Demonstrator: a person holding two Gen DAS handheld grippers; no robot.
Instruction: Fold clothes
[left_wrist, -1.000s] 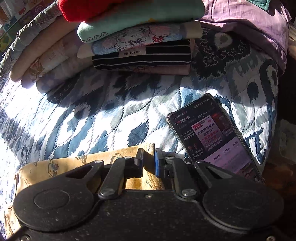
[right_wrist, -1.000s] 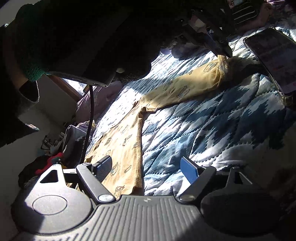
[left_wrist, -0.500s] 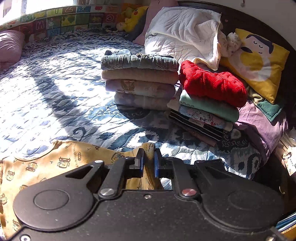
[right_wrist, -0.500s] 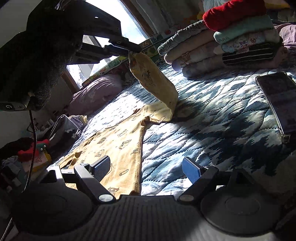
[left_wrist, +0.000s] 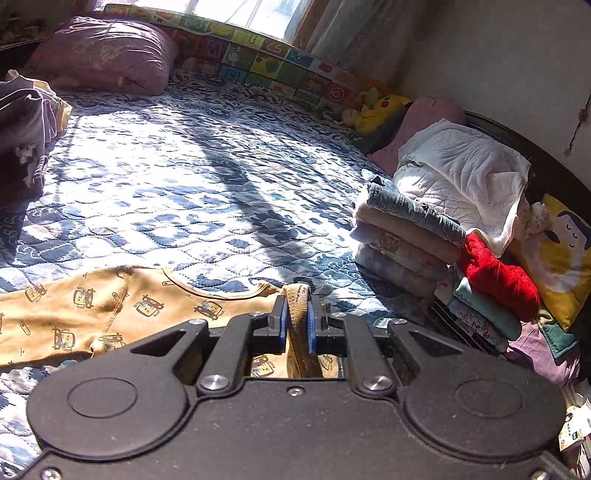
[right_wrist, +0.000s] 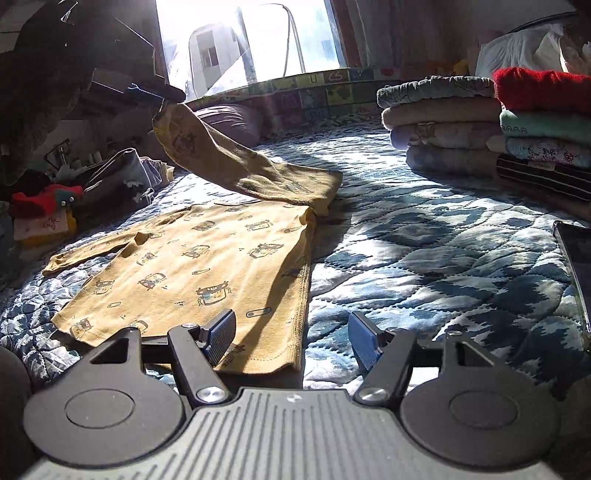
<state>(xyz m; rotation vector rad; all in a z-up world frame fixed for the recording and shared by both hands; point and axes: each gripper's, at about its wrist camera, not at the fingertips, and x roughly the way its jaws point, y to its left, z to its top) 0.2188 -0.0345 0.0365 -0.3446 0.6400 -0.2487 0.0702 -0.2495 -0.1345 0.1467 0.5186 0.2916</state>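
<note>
- Yellow shirt (right_wrist: 192, 266) lies flat on the bed (right_wrist: 424, 236): light, floppy.
- Left gripper (left_wrist: 295, 325) pinches its sleeve cuff (left_wrist: 297, 299), lifted.
- Right gripper (right_wrist: 291, 338) gapes empty near the hem; grasp there.

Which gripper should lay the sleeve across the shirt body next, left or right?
Left. The left gripper is already shut on the sleeve, lifted over the shirt. The right gripper is open and empty at the hem.

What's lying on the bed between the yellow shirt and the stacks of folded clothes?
Only bare quilt, seen in the right wrist view, separates the yellow shirt from the stacks of folded clothes.
</note>
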